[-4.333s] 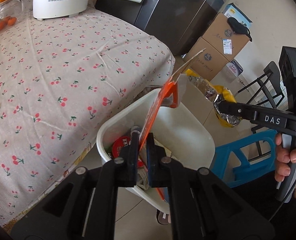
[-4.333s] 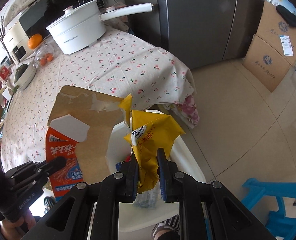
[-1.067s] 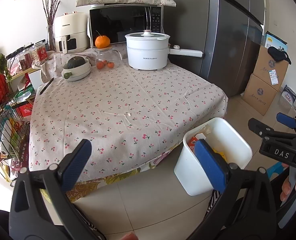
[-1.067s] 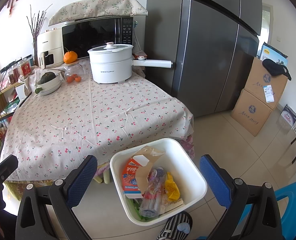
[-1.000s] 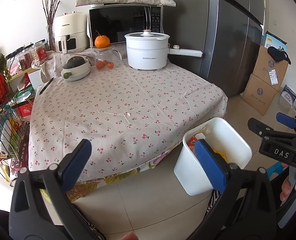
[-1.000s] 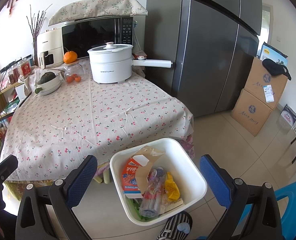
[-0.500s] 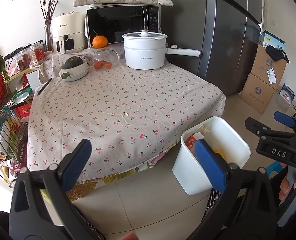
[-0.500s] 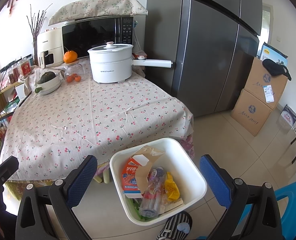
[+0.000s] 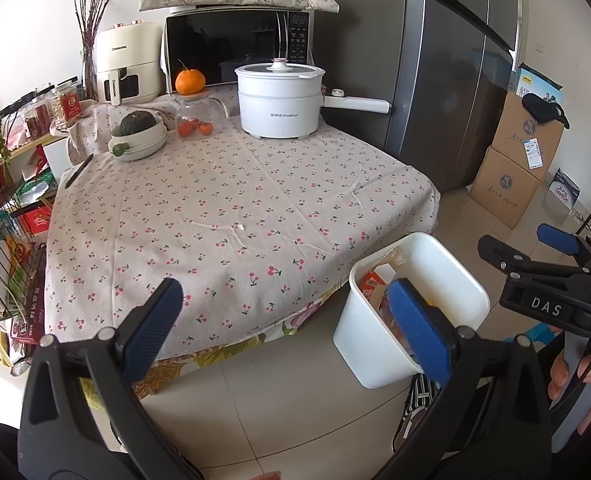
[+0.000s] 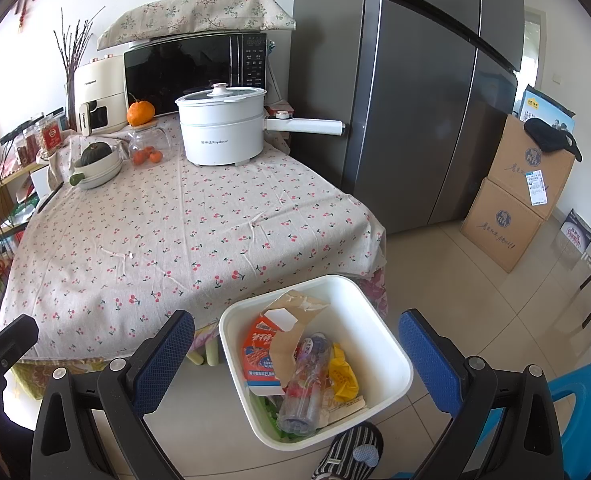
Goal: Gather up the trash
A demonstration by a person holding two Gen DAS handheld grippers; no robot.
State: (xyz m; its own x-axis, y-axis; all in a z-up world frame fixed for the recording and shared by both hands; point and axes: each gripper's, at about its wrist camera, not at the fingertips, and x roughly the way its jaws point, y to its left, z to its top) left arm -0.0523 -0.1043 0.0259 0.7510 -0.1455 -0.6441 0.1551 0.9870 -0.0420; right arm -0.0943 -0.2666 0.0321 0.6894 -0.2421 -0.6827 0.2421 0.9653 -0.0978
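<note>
Both claws spread wide, holding nothing, left claw (image 9: 291,320) and right claw (image 10: 295,354) up over the floor; trash (carton (image 10: 265,354), bottle (image 10: 303,388), yellow wrapper (image 10: 341,376)) sits in white bin (image 10: 391,364) beside the cherry-cloth worktop (image 10: 167,232).

A cherry-print tablecloth (image 10: 199,224) covers the table. At its far edge stands a white electric pot (image 10: 221,126) with its long handle pointing toward the grey refrigerator (image 10: 411,92). Behind the pot sits a microwave (image 10: 193,70) under a floral cover. Near the far left corner, an orange (image 10: 139,113) rests atop a glass jar (image 10: 148,145), beside a bowl holding a green squash (image 10: 95,164). Two stacked cardboard boxes (image 10: 515,200) stand on the floor beside the refrigerator.
</note>
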